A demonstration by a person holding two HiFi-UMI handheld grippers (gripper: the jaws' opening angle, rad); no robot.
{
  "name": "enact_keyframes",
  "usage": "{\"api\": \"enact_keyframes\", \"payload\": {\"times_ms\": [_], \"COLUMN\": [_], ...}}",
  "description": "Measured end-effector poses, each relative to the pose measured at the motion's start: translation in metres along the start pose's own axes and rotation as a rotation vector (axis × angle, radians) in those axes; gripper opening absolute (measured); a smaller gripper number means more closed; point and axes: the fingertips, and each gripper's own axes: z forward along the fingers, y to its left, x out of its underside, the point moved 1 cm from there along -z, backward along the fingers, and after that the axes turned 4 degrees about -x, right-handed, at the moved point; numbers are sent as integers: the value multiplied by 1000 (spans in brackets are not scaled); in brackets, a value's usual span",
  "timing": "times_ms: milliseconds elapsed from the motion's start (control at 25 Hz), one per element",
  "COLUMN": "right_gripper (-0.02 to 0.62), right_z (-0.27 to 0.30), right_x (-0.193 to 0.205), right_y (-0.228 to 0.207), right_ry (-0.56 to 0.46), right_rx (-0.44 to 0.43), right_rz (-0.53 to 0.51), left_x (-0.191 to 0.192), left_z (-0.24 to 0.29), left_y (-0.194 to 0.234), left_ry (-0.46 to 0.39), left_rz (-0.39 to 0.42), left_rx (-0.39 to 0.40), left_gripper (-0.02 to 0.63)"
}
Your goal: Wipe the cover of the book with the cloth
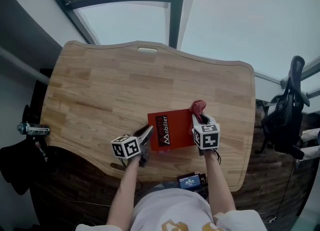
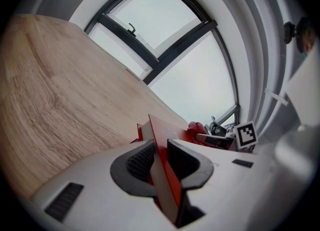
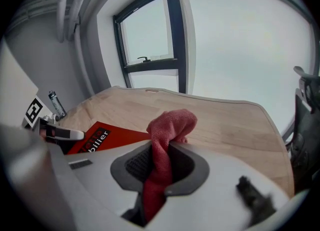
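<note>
Head view: you hold the left gripper (image 1: pixel 146 134) clamped on the near left edge of the red book (image 1: pixel 172 130), which lies on the wooden table (image 1: pixel 110 85) with its white lettering running along the side nearest those jaws. Seen from the left gripper view, the thin red edge stands upright between the two dark pads, which close narrowly on it from both sides; beyond the tips the cover runs away toward your other tool.

Your right gripper (image 1: pixel 199 116) sits at the book's opposite side, its jaws pinched on the pink-red cloth (image 3: pixel 167 130). In the right gripper view the fabric runs up the slot between the pads and bunches into a loose knot just past the tips. The book lies to the left of those jaws, and bare tabletop stretches ahead of them. Whether the bunched cloth touches the cover or hangs just beside its far right corner cannot be told from these angles.

A small bottle (image 3: pixel 56 104) stands off the table's edge, well to the left of the right jaws.
</note>
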Motion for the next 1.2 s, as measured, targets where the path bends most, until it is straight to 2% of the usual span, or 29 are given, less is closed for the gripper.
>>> {"api": "enact_keyframes", "payload": {"times_ms": [200, 480, 640, 840, 1200], "right_gripper": [69, 69, 69, 69, 69], "right_z": [0, 2, 5, 8, 20], "right_x": [1, 0, 0, -3, -4], "right_y": [0, 0, 4, 11, 55], "right_ry": [6, 25, 37, 46, 58], "right_rx": [-11, 27, 11, 23, -58], "right_rz": [14, -13, -1, -68, -149], "left_x": [1, -2, -2, -2, 0], "left_z": [-1, 1, 0, 2, 0], "left_y": [0, -1, 0, -1, 1], "left_ry": [1, -13, -34, -16, -3], "left_rz": [-6, 14, 5, -3, -7], "left_rx": [2, -3, -18, 1, -4], "left_gripper": [89, 89, 89, 89, 89]}}
